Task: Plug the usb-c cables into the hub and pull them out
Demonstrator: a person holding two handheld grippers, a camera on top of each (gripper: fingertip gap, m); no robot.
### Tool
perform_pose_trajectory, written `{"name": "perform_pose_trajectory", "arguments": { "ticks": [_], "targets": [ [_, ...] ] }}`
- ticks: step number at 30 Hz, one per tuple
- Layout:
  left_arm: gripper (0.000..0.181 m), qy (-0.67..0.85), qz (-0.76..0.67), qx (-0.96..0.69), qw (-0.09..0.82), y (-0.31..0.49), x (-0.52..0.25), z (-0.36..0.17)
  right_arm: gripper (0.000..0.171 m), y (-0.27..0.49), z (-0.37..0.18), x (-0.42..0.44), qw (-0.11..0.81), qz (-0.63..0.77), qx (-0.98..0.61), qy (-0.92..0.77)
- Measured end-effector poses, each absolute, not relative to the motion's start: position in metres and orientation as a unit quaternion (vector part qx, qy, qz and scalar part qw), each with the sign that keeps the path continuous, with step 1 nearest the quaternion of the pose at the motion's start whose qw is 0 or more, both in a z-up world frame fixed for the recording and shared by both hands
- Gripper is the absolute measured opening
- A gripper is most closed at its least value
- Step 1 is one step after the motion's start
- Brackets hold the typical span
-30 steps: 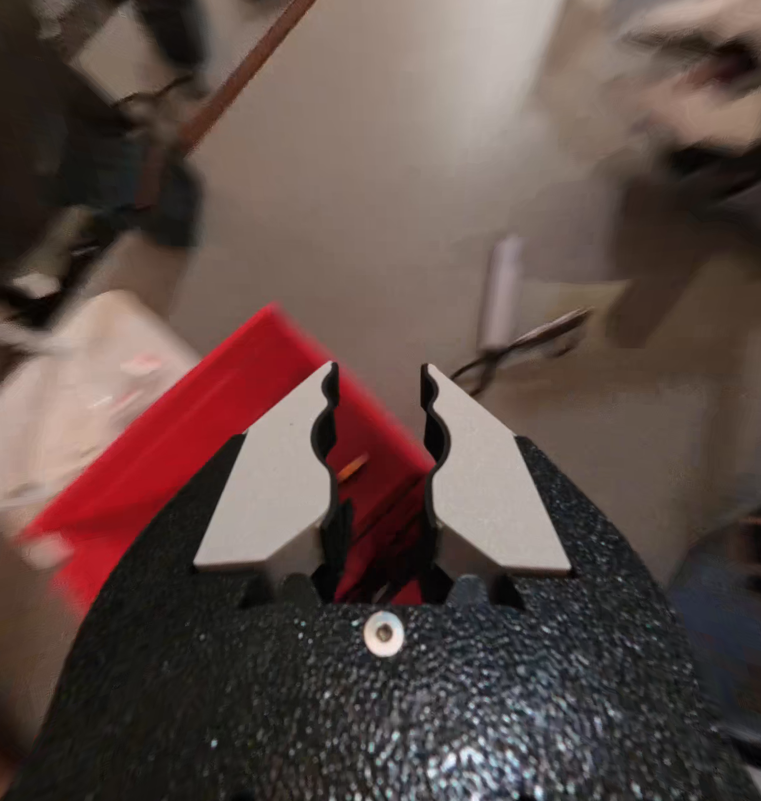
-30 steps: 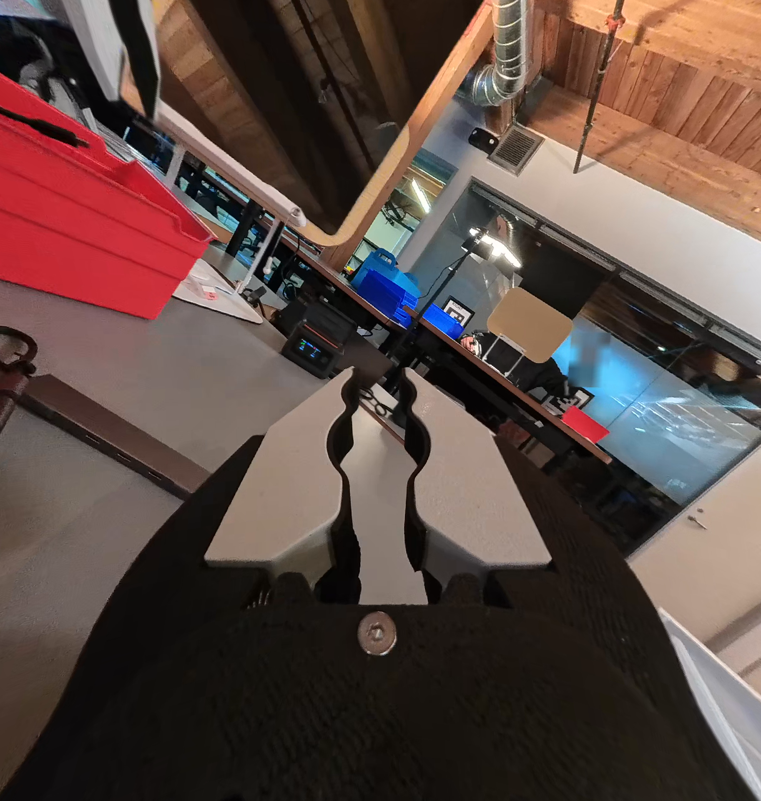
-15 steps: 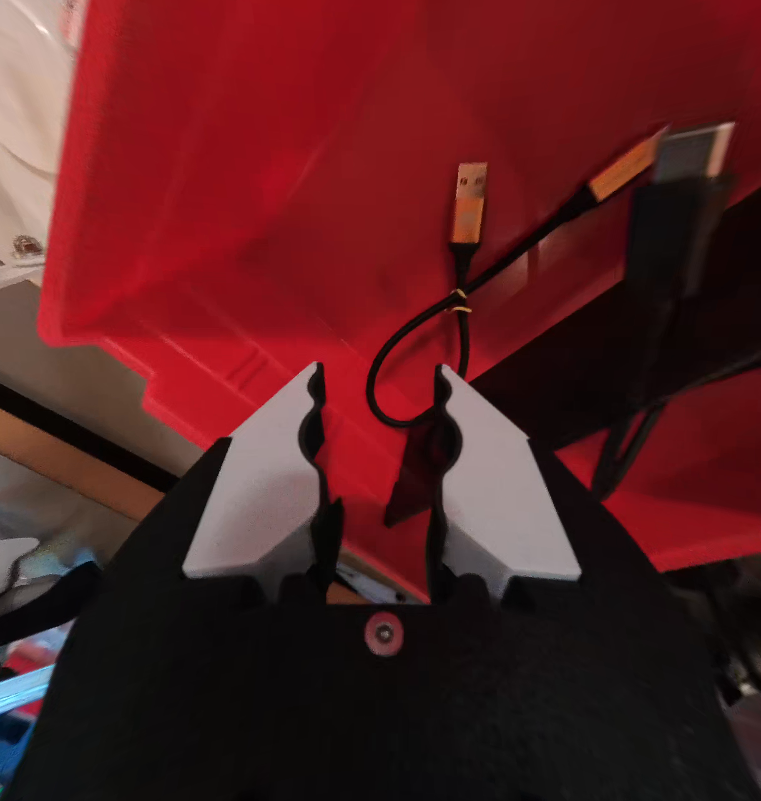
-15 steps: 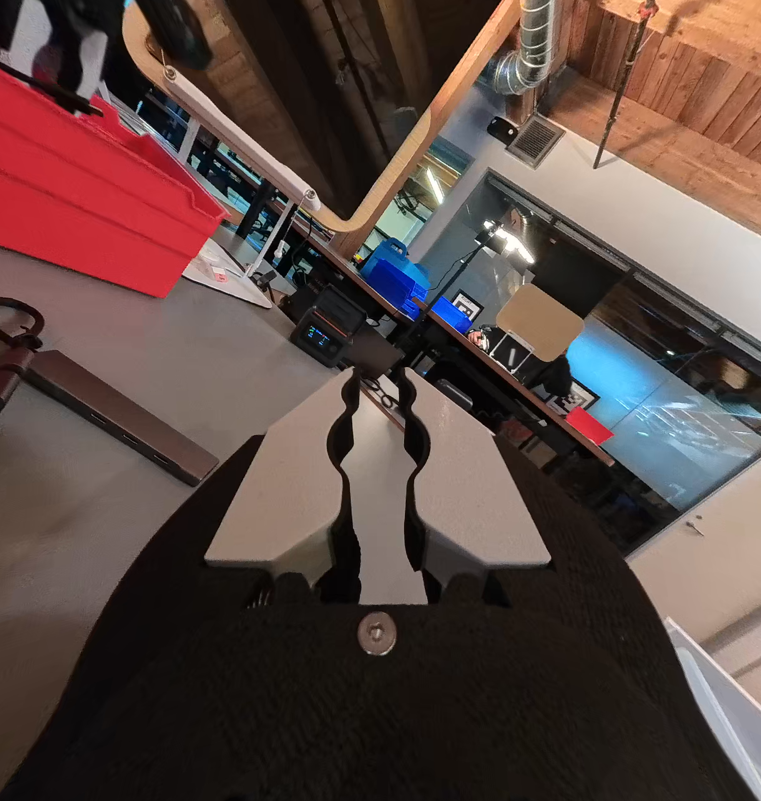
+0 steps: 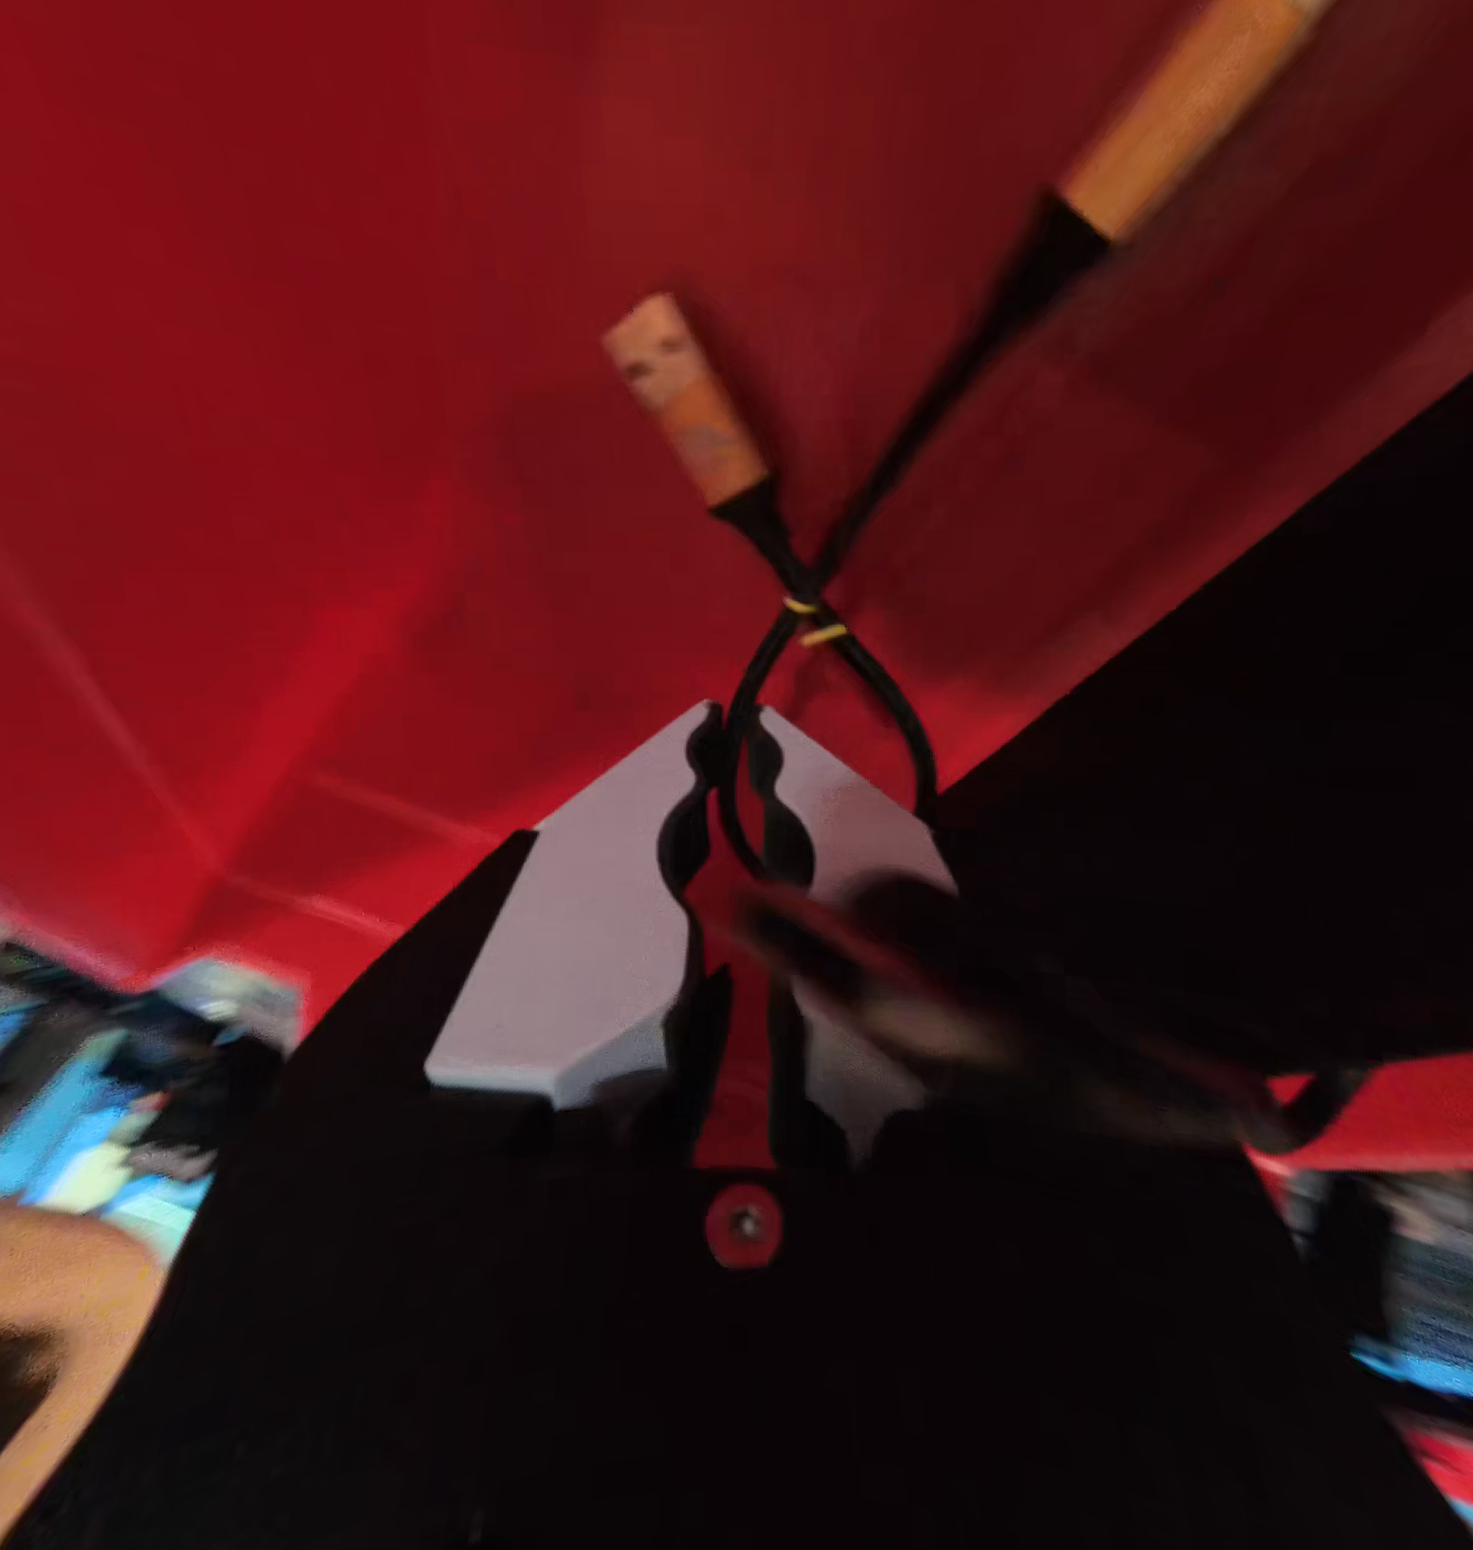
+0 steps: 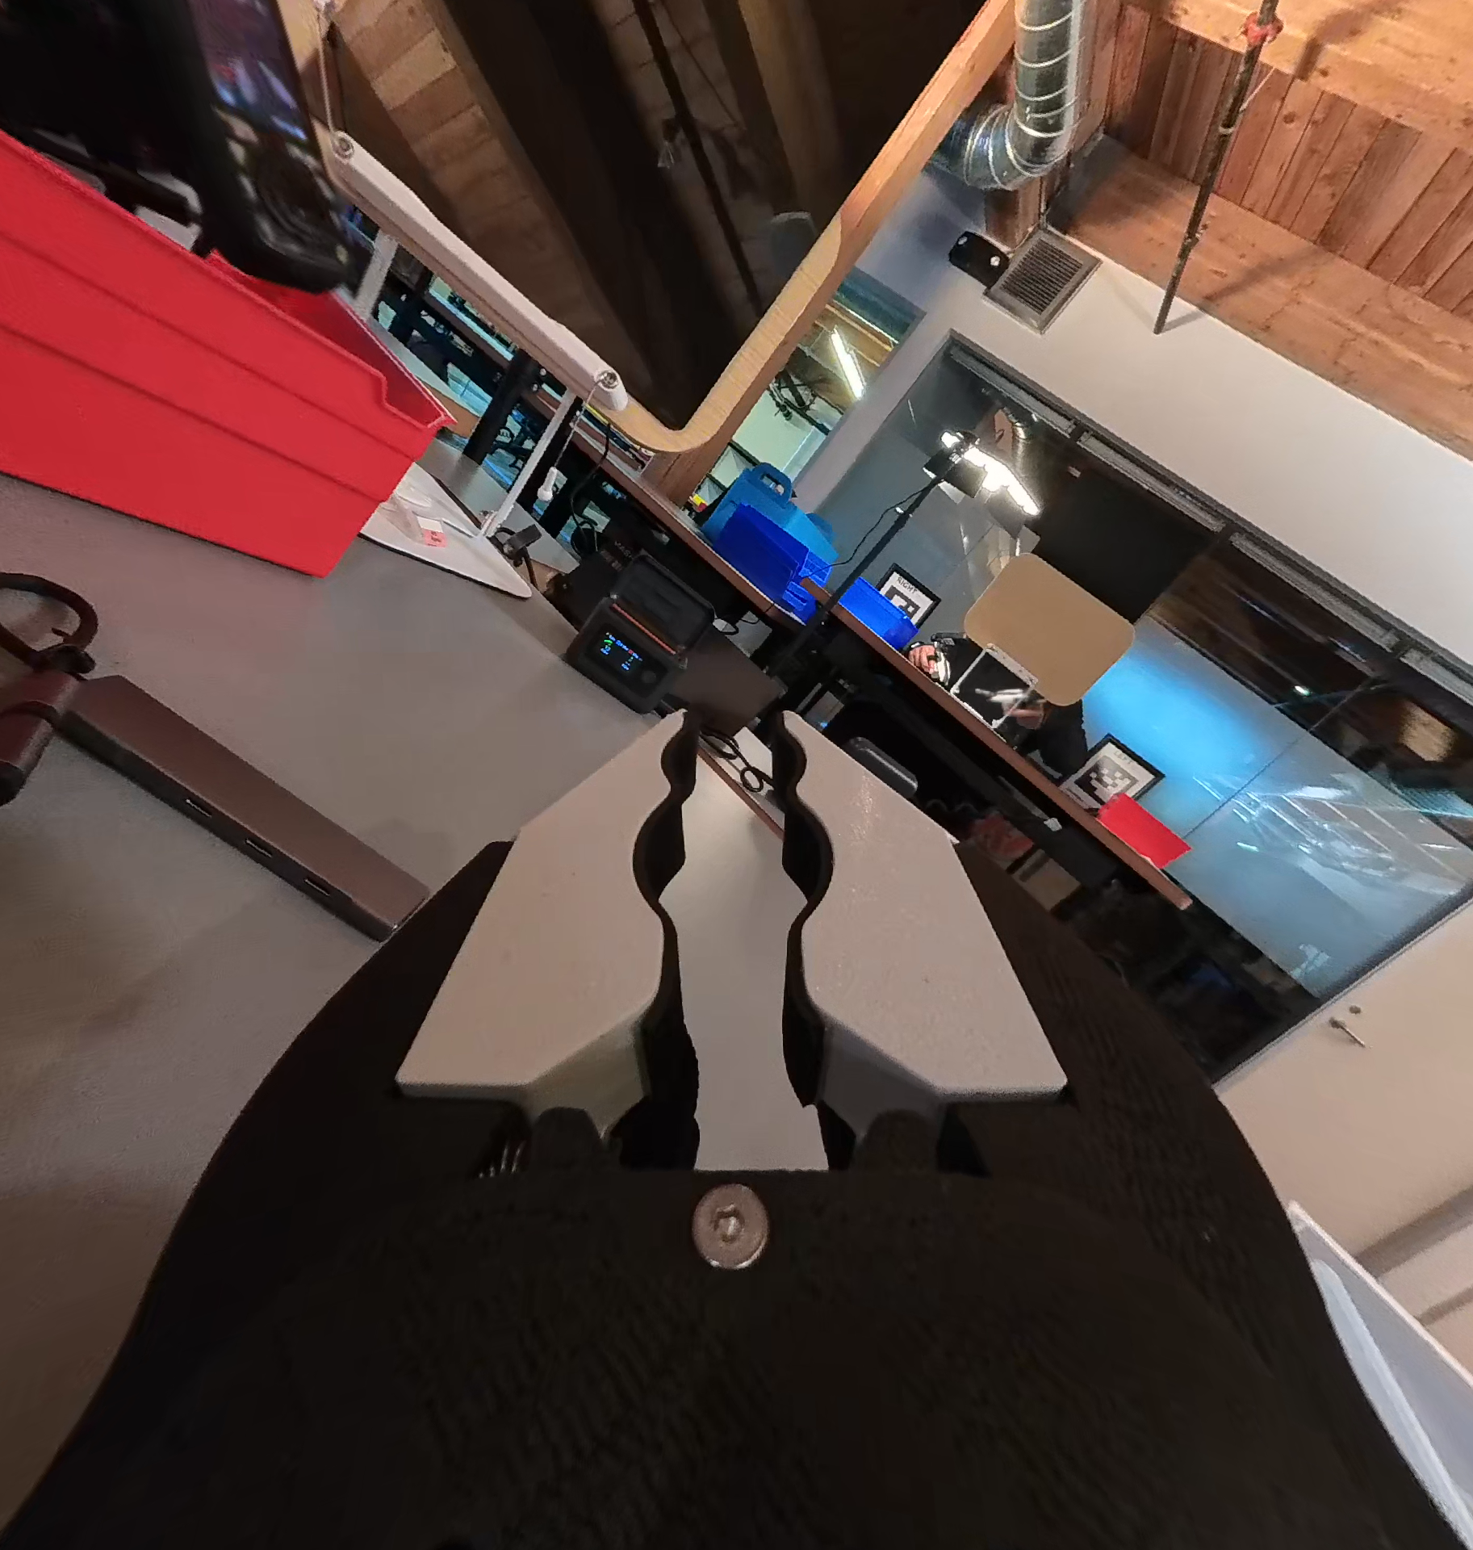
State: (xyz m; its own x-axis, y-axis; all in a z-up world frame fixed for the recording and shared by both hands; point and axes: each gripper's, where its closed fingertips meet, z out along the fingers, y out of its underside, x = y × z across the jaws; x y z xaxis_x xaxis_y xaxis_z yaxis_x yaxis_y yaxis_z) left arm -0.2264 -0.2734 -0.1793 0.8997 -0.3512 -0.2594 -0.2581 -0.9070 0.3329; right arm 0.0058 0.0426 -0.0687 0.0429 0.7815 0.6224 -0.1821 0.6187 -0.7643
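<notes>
Left gripper (image 5: 739, 721): inside the red bin (image 5: 297, 419); tips drawn close together with a narrow gap; one strand of the black cable loop (image 5: 737, 738) passes between the tips; whether the pads actually pinch it cannot be told through the blur; right finger partly covered by a dark blurred object.
Short black cable (image 5: 917, 746): lies on the red bin floor just ahead of the tips; looped and crossed over itself; bound at the crossing by a yellow tie (image 5: 804, 608); near end carries a copper-coloured plug (image 5: 682, 398); second copper-coloured plug (image 5: 1177, 109) farther off, upper right.
Right gripper (image 6: 733, 738): holds nothing; fingers apart with grey table showing through the gap; poised above the grey table (image 6: 380, 671).
USB hub (image 6: 238, 801): slim dark grey bar flat on the table, left of the right gripper and apart from it; ports along its near long side show nothing plugged in; short lead with a dark reddish plug (image 6: 7, 738) at its far left end.
Red bin, right wrist view (image 6: 171, 377): on the table beyond the hub; a dark blurred object reaches over its rim.
Small device with lit screen (image 6: 640, 637): at the far table edge.
Background: desks with blue bins (image 6: 766, 528); glass wall.
</notes>
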Motion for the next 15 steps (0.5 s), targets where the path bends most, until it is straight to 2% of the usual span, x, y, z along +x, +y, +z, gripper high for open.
{"name": "perform_pose_trajectory", "arguments": {
  "ticks": [3, 9, 13, 15],
  "targets": [
    [0.001, -0.184, -0.248, 0.945, 0.111, -0.262, -0.234, -0.154, 0.016, 0.042, -0.068, 0.007, 0.677, 0.357, -0.252, -0.592],
    [0.0, -0.091, -0.334, 0.922, -0.175, -0.201, -0.208, -0.06, 0.016, 0.041, -0.069, 0.006, 0.674, 0.36, -0.252, -0.594],
    [0.001, -0.066, -0.252, 0.905, -0.336, -0.152, -0.141, -0.014, 0.016, 0.039, -0.069, 0.007, 0.674, 0.361, -0.248, -0.595],
    [0.001, -0.072, -0.146, 0.915, -0.368, -0.132, -0.097, -0.015, 0.016, 0.038, -0.07, 0.008, 0.674, 0.36, -0.247, -0.596]
  ]
}}
